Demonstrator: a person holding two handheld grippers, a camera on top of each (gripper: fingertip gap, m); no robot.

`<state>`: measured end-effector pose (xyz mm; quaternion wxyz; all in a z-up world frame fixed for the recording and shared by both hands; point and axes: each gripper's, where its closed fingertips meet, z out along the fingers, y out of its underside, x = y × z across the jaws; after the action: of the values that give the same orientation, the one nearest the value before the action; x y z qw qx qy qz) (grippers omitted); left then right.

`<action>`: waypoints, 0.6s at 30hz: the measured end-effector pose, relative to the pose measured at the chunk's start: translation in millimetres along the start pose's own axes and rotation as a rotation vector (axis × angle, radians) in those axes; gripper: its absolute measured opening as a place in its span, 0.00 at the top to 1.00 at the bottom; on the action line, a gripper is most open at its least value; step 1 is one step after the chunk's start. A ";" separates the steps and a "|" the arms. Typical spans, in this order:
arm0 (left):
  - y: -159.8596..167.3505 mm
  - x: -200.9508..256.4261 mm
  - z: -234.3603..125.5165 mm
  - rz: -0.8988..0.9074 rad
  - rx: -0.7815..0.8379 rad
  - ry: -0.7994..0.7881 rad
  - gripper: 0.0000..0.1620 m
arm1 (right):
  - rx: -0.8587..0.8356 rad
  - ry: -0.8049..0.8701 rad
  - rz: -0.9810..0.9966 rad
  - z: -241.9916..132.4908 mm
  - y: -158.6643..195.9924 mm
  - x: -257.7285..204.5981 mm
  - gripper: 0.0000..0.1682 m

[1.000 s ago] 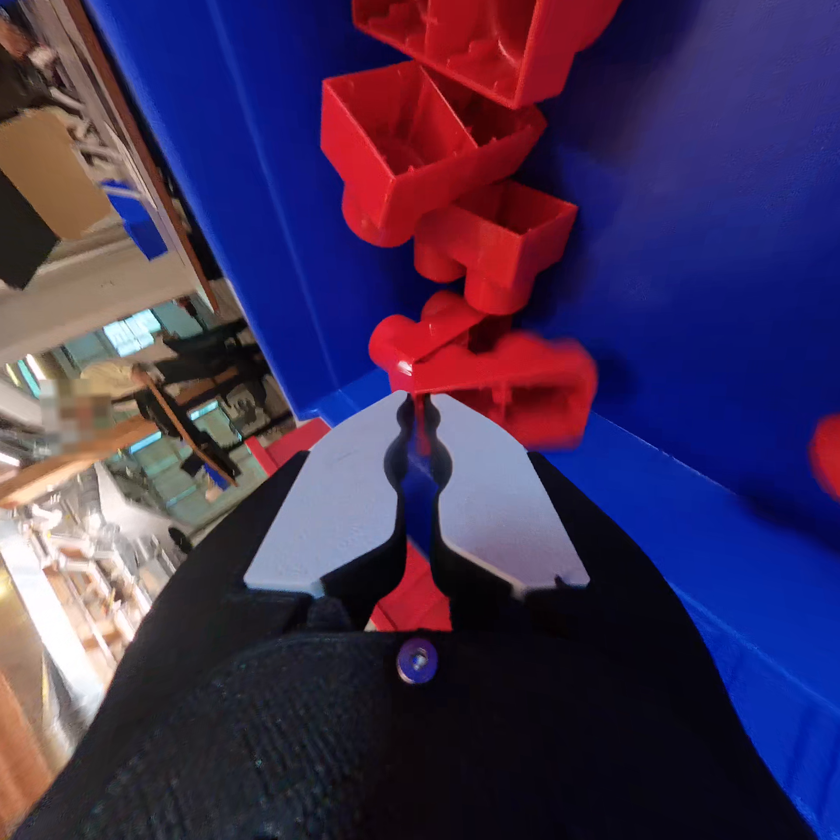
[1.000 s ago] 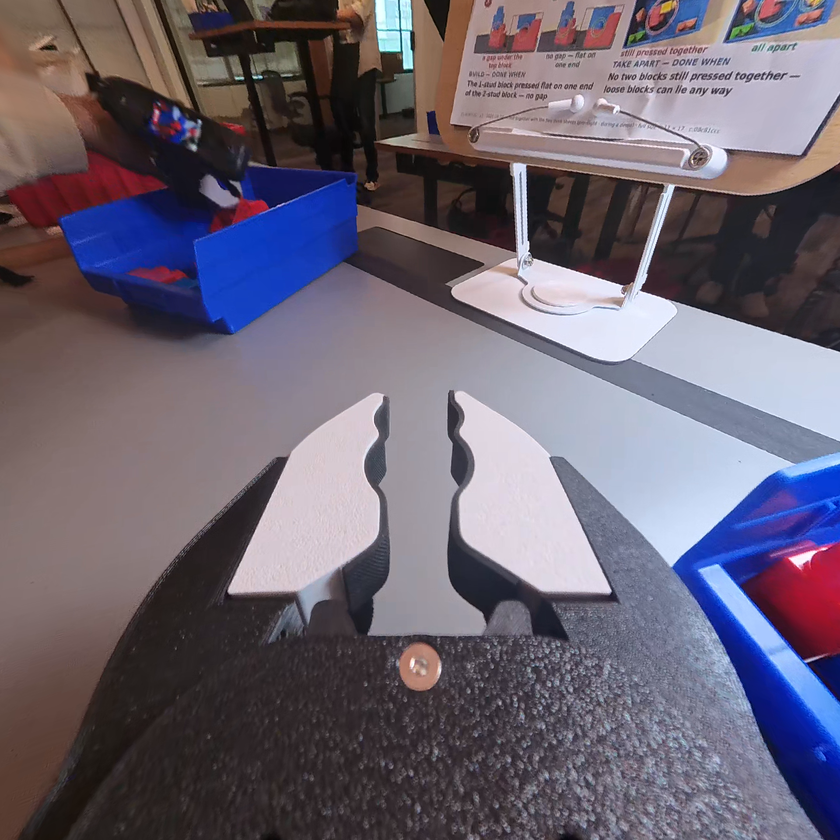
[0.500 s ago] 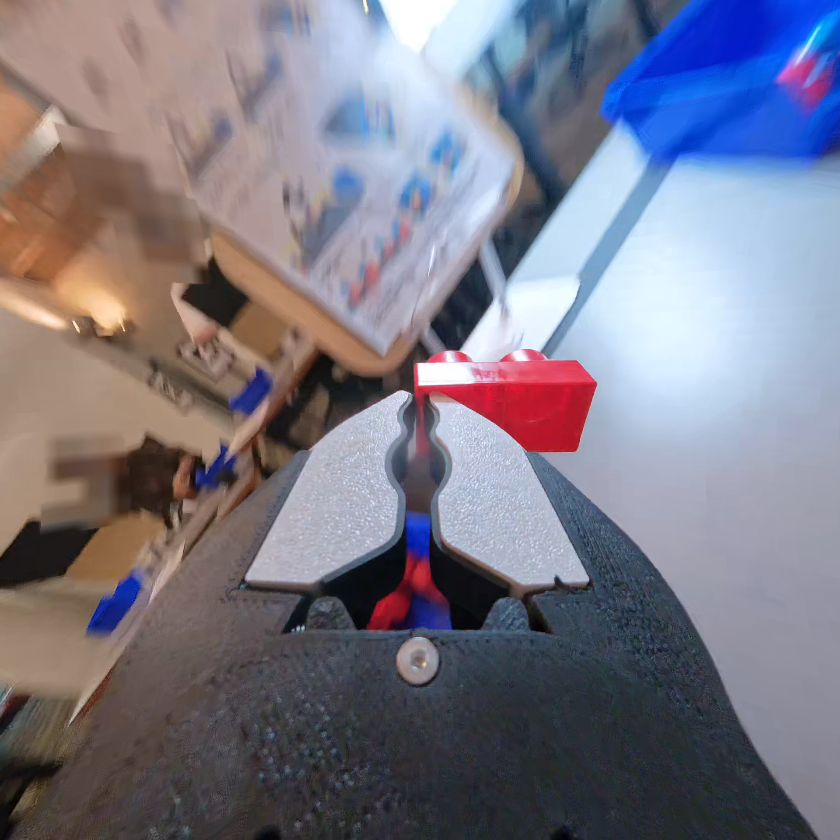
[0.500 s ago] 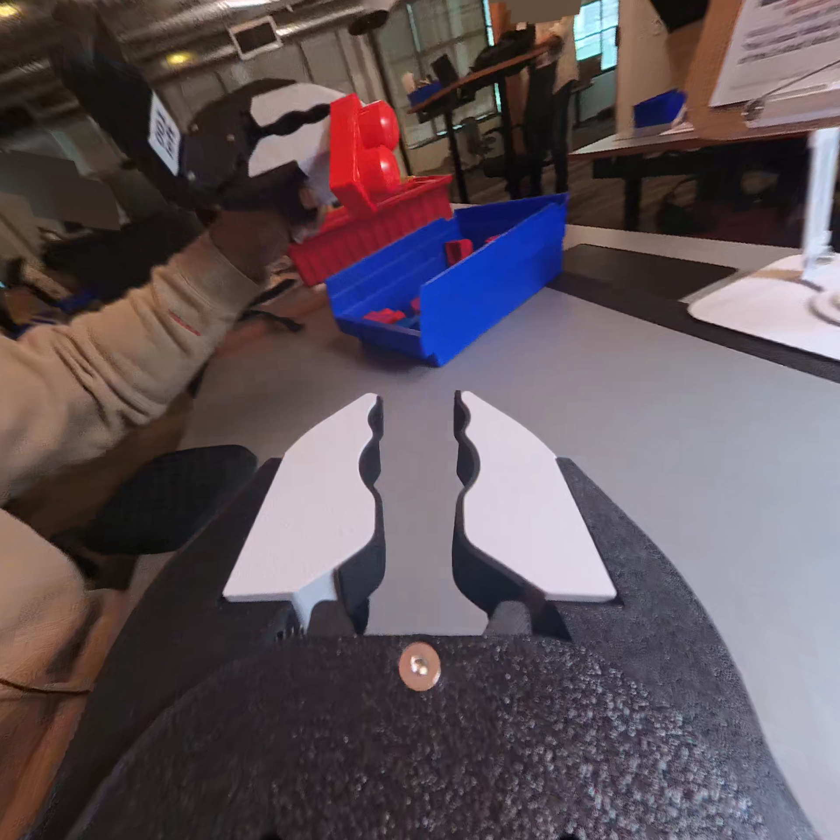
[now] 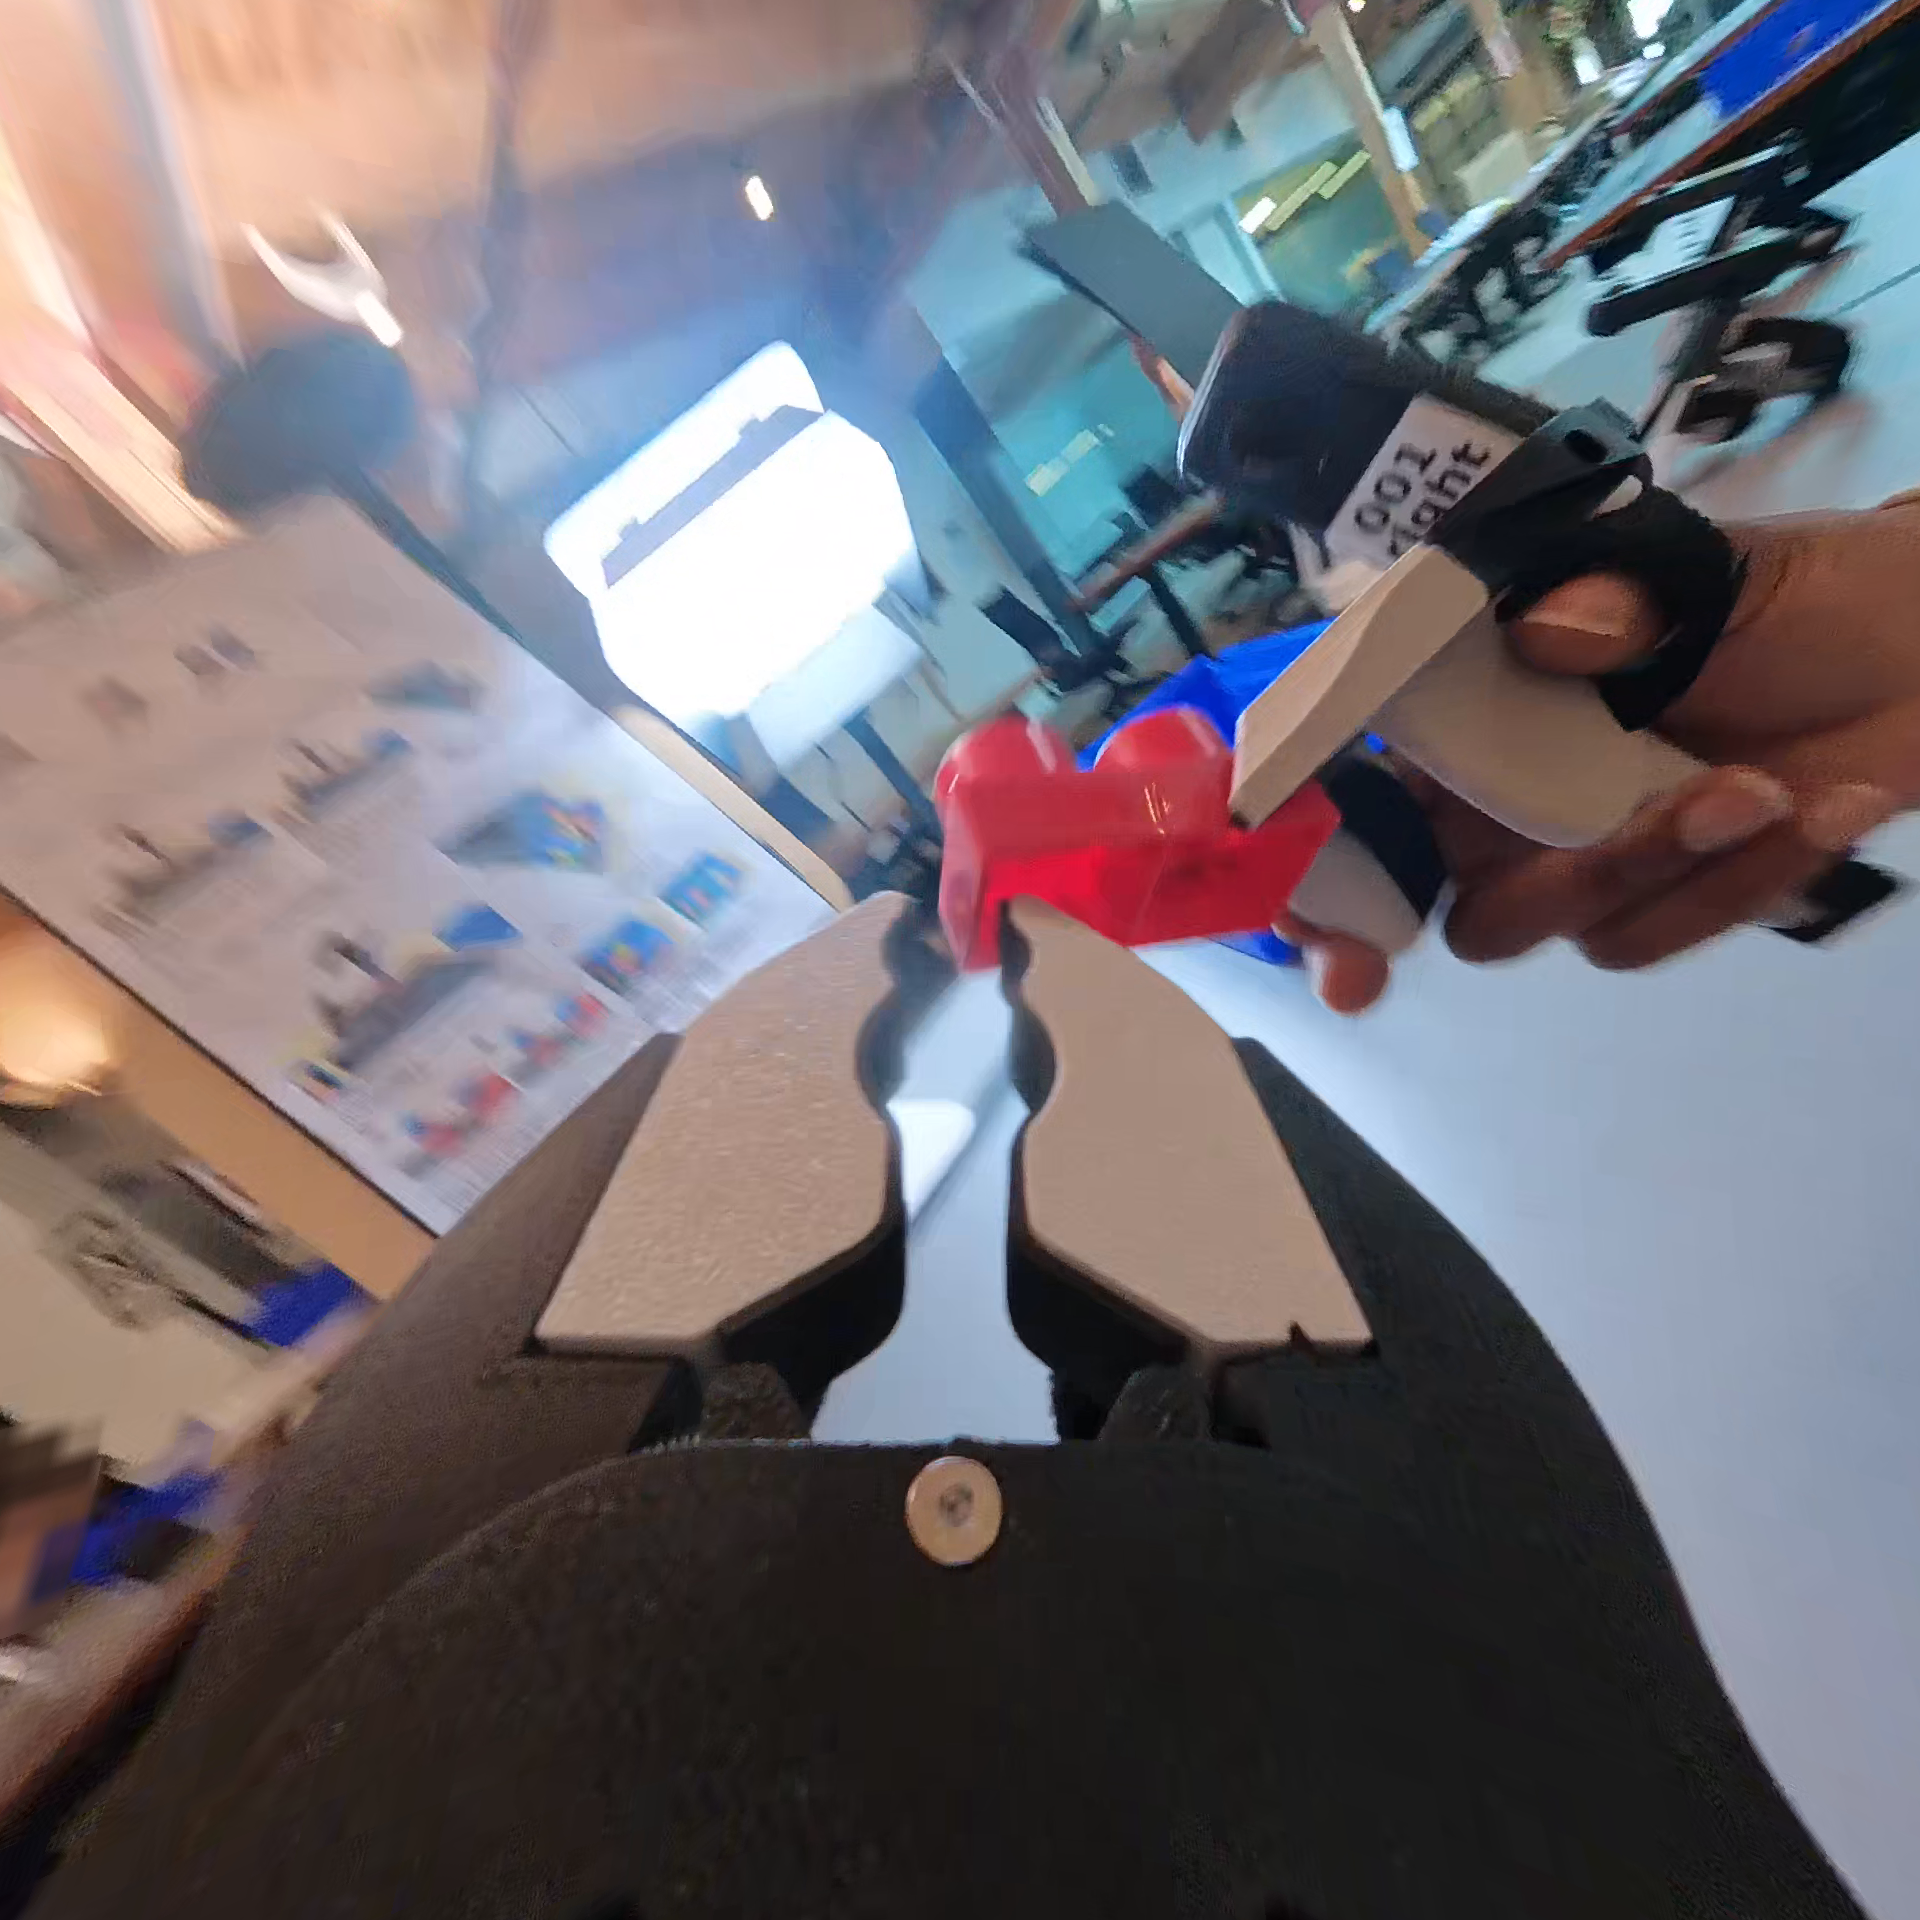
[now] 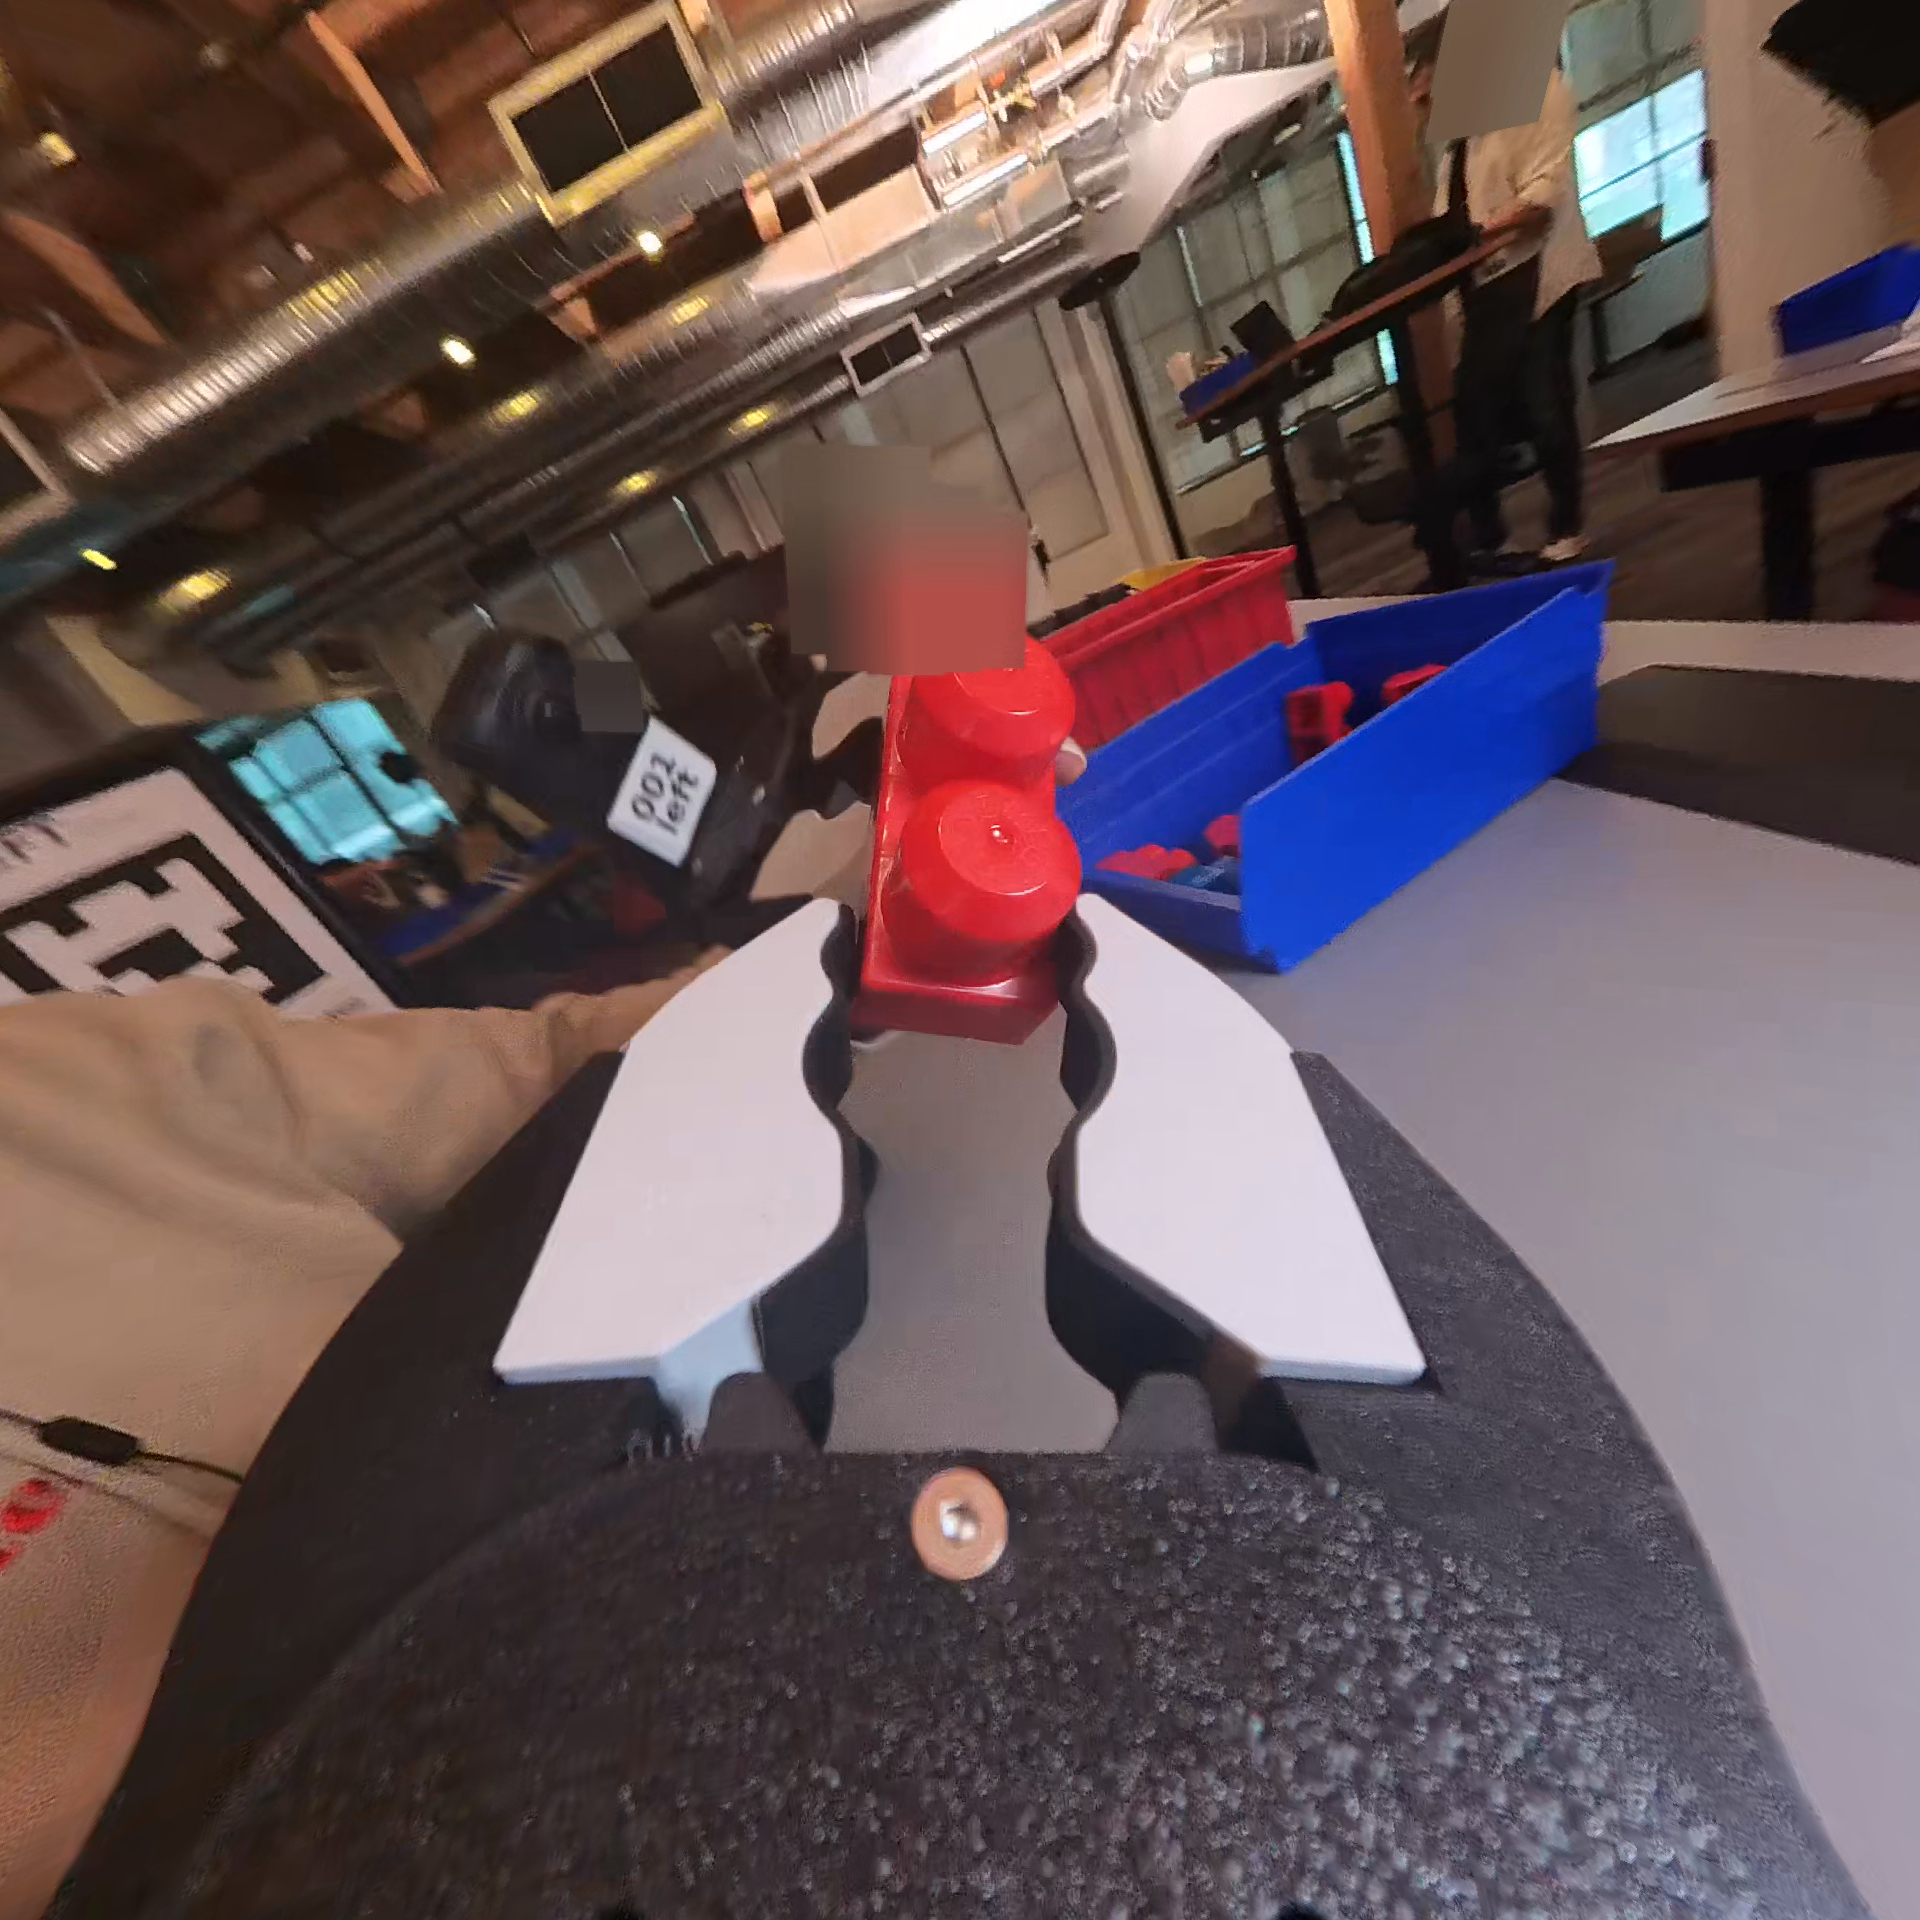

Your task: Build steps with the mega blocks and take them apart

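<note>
A red two-stud block (image 6: 971, 862) is held in the air between both grippers, its studs facing the right wrist camera. My right gripper (image 6: 951, 925) has its fingers on the block's two long sides and is shut on it. In the left wrist view the block (image 5: 1101, 862) sits at my left gripper (image 5: 951, 914). The left gripper's tips are parted, with only the block's corner between them. The right gripper (image 5: 1278, 852) comes in from the right in a hand. The left gripper (image 6: 821, 800) shows behind the block in the right wrist view.
A blue bin (image 6: 1434, 748) holding several red and blue blocks stands on the grey table (image 6: 1558, 1039), with a red bin (image 6: 1174, 623) behind it. A beige sleeve (image 6: 208, 1143) fills the left. An instruction board (image 5: 364, 831) stands left of the left gripper. The gap from one gripper's tips to the other's is roughly 5 cm.
My left gripper carried the red block out of the blue bin to the right gripper, then parted its fingers. My right gripper swung left, opened wider and closed around the block.
</note>
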<state>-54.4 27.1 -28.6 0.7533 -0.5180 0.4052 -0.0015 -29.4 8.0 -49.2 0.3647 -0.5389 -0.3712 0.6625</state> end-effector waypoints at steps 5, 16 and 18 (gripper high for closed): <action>58.8 -40.8 -35.5 -0.326 -0.221 0.051 0.79 | -0.165 0.252 -0.319 -36.4 18.8 33.2 0.78; 239.7 -158.8 -152.6 -0.469 -1.070 0.167 0.64 | -0.694 0.307 -0.552 -54.8 126.4 79.6 0.78; 266.6 -158.4 -174.7 -0.367 -1.248 0.266 0.62 | -0.712 0.296 -0.540 -58.6 131.2 81.2 0.78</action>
<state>-379.1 81.3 -164.1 0.2432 -0.9130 0.3249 0.0411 5.0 25.3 -209.7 0.3655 -0.6032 -0.6462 0.2916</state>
